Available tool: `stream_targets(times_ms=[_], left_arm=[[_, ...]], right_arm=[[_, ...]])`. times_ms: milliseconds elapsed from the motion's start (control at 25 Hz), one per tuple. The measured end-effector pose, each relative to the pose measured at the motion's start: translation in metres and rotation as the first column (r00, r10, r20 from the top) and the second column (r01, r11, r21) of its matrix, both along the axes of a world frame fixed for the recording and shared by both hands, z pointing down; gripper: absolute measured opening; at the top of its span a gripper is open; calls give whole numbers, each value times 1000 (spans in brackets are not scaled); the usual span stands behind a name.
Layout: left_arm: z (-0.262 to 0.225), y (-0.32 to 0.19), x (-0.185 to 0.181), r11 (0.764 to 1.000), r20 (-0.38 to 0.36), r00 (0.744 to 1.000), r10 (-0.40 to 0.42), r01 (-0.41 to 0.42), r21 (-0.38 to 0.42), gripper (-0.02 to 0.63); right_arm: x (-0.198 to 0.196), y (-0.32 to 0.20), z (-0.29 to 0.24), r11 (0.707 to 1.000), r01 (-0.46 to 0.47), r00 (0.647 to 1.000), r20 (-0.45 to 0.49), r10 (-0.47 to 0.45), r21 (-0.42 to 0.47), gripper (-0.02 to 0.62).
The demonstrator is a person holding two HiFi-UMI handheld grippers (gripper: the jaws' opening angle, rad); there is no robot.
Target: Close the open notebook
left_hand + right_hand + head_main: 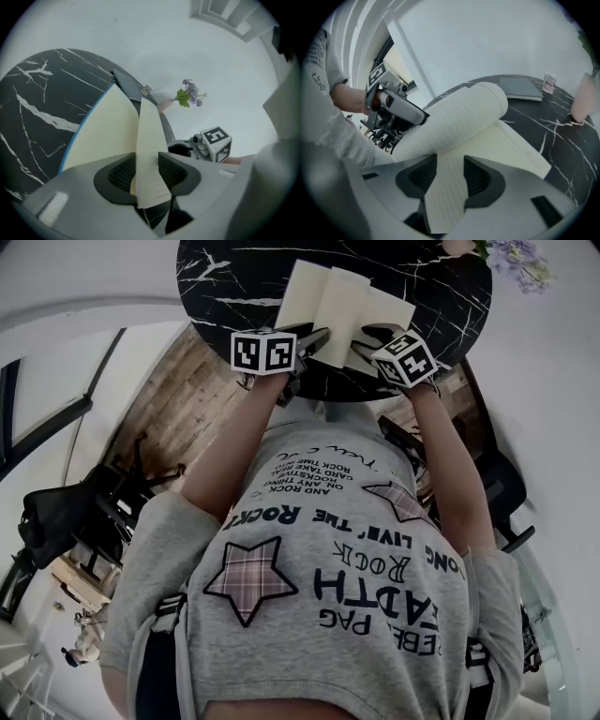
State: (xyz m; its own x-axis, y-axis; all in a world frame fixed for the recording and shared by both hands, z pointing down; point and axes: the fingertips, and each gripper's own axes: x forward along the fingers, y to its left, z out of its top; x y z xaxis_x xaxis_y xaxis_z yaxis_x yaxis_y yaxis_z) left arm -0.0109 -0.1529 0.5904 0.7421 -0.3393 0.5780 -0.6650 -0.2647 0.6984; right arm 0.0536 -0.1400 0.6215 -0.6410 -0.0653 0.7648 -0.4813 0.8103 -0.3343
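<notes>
Nearest to the camera is the person's grey T-shirt [319, 596] with printed stars and words. Beyond it both arms reach to a round black table [234, 277] with white marble veins. On this table, at the edge close to the person, lies the notebook [347, 306], open, with cream lined pages and a thin blue cover edge. The left gripper [146, 171] has its jaws apart, and one lifted page [149, 140] stands upright between them; it touches one pad, but the pads do not press on it. This page bends in an arch over the left half of the notebook. The right gripper [450, 173] also has its jaws apart, low over the flat right page, and holds nothing. Purple flowers [190, 96] stand at the far edge of the table.
</notes>
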Motion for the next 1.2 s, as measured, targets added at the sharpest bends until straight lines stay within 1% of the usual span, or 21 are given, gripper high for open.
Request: stream_targets(times_ms=[40,80,200,280,360,440,640,760,880,960,1040,1200], left_arm=[[-4,2,10,1000,-34,999,15,-16,-2,146],[-6,3,19,999,-50,998,35,-35,-1,146],[-7,10,44,995,-44,994,101,-101,6,146],[-12,14,62,988,-46,987,156,-155,21,146],[-14,18,75,978,-27,978,208,-207,36,146],[-13,22,82,971,-12,971,237,-237,39,146],[-16,29,102,953,-19,954,299,-298,56,146],[-19,37,115,936,-42,936,349,-346,63,146],[-21,50,128,914,-55,913,404,-401,62,146],[-22,57,134,898,-55,897,439,-435,70,146],[-27,63,138,885,-72,883,464,-459,77,146],[-45,70,142,878,-152,864,479,-473,77,144]], right_arm=[[4,0,-1,1000,-4,1000,-7,4,9,170],[9,2,-1,1000,-4,1000,-15,4,12,171],[24,7,-1,1000,-30,1000,-9,30,-6,172],[37,5,-9,996,-86,996,16,86,-8,171],[50,1,-18,990,-141,989,38,141,-1,170],[59,-1,-25,984,-176,983,52,176,5,171],[78,-5,-42,964,-266,959,107,263,12,170],[83,-11,-57,949,-315,939,153,309,17,170],[89,-15,-64,941,-336,930,165,328,28,170],[93,-15,-62,940,-339,931,153,330,36,171],[98,-14,-58,941,-335,936,129,326,50,171],[106,-12,-52,944,-322,945,84,315,77,172]])
